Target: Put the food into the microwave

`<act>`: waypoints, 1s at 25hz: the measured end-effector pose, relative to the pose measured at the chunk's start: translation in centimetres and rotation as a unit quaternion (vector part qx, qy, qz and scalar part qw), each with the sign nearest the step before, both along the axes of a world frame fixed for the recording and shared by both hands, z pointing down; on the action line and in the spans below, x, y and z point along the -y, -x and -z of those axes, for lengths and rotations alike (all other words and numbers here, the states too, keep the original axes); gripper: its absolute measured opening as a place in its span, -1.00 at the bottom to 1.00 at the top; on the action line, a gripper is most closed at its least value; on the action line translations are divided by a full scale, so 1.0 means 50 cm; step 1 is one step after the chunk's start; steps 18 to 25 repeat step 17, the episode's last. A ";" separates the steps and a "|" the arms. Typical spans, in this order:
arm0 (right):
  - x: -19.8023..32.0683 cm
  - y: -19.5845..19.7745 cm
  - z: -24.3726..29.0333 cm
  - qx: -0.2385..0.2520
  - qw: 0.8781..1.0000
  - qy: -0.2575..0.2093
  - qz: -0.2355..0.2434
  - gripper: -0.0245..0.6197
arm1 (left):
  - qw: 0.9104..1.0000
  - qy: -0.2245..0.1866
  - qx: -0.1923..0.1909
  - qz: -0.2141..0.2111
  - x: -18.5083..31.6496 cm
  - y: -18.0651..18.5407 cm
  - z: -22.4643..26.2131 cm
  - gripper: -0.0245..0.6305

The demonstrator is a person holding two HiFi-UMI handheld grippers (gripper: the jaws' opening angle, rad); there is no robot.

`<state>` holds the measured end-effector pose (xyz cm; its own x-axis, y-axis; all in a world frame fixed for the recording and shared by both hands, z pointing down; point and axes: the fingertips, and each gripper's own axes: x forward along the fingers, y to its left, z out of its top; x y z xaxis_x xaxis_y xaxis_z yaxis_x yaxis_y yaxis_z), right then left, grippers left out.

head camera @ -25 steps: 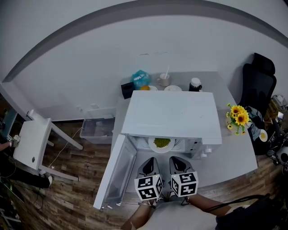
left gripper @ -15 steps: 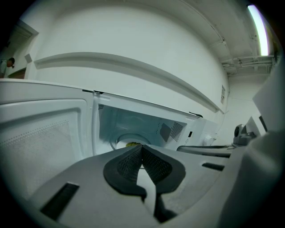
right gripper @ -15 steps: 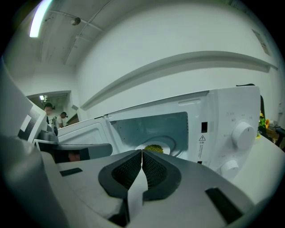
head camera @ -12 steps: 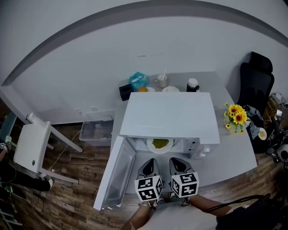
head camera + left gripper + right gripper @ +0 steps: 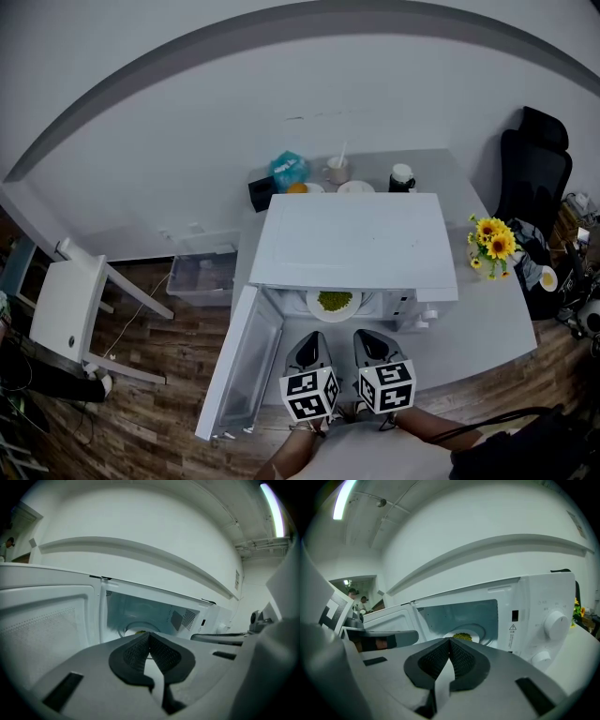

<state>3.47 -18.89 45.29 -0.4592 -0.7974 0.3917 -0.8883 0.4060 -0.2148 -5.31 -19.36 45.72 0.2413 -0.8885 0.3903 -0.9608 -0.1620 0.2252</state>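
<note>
A white microwave stands on the grey table with its door swung open to the left. Inside sits a white plate of green food, seen through the opening. My left gripper and right gripper hover side by side just in front of the opening, both shut with nothing between the jaws. In the left gripper view the jaws meet at their tips before the cavity; the right gripper does the same.
Behind the microwave stand a blue bag, a cup with a spoon and a dark-lidded jar. Sunflowers sit on the table's right. A black chair is far right, a white stool left.
Both grippers hold their place in front of the microwave; the view has barely shifted.
</note>
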 end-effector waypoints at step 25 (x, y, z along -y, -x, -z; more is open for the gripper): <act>0.016 -0.003 0.006 -0.008 1.000 -0.010 -0.005 -0.88 | 1.000 -0.005 0.008 0.009 0.010 0.011 0.005 -0.92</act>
